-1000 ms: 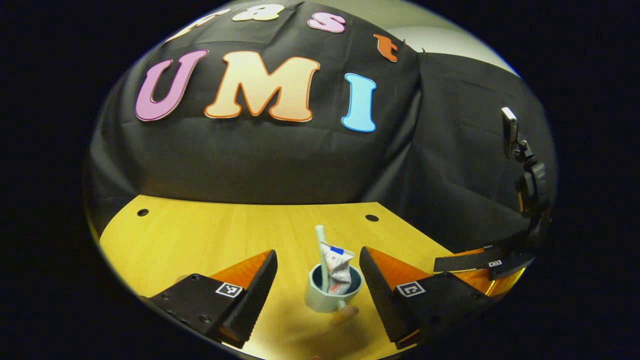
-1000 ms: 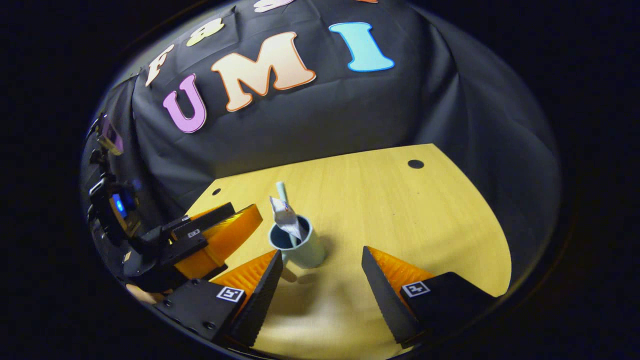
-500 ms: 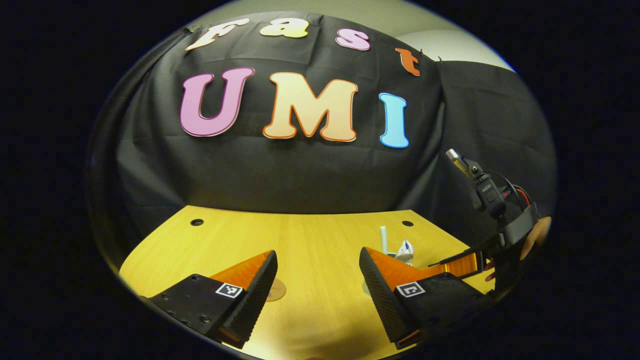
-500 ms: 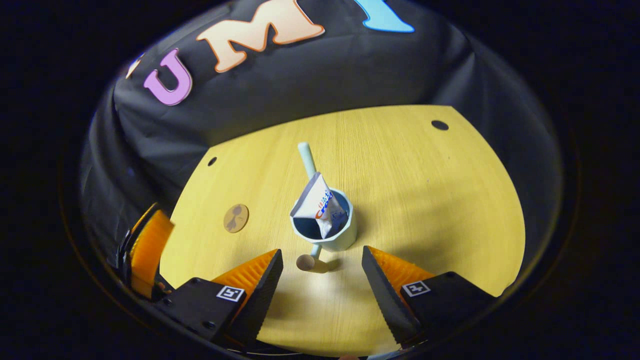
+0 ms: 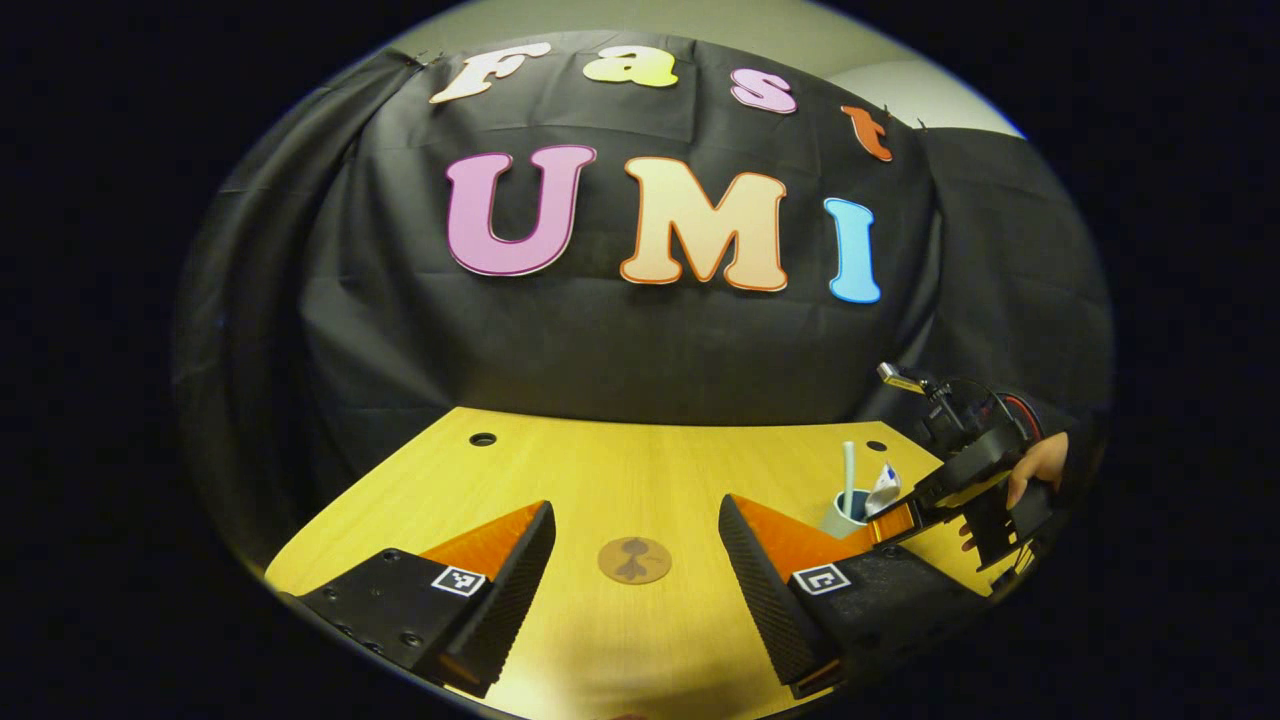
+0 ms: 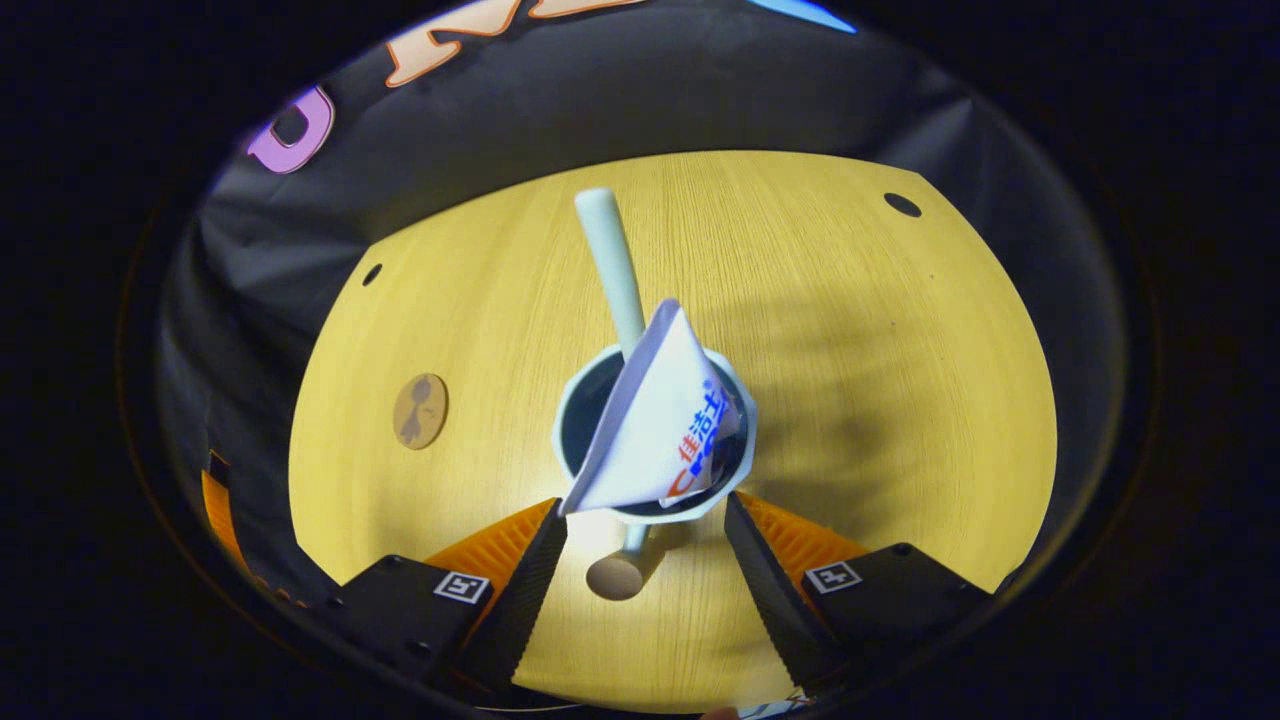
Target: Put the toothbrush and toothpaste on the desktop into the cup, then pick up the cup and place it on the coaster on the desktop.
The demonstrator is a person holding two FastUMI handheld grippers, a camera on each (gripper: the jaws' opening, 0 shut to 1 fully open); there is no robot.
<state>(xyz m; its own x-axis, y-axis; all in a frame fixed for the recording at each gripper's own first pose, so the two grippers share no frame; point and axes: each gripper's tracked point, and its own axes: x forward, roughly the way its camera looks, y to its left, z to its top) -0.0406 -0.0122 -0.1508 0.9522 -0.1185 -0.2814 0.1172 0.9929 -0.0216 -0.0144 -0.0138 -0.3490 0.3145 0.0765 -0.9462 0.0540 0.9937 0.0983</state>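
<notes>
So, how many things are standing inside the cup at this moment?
2. The toothbrush leans toward the far rim of the cup, and the toothpaste tube stands in front of it. Anything smaller below them would be hidden.

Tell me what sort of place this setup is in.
Likely a staged recording booth, not a real bathroom: black cloth wall, a bare wooden desktop with cable holes, and just a cup holding toothbrush and toothpaste, plus a coaster.

The toothpaste (image 6: 655, 420) tube bears blue and red printed characters, too warped to read.
</notes>
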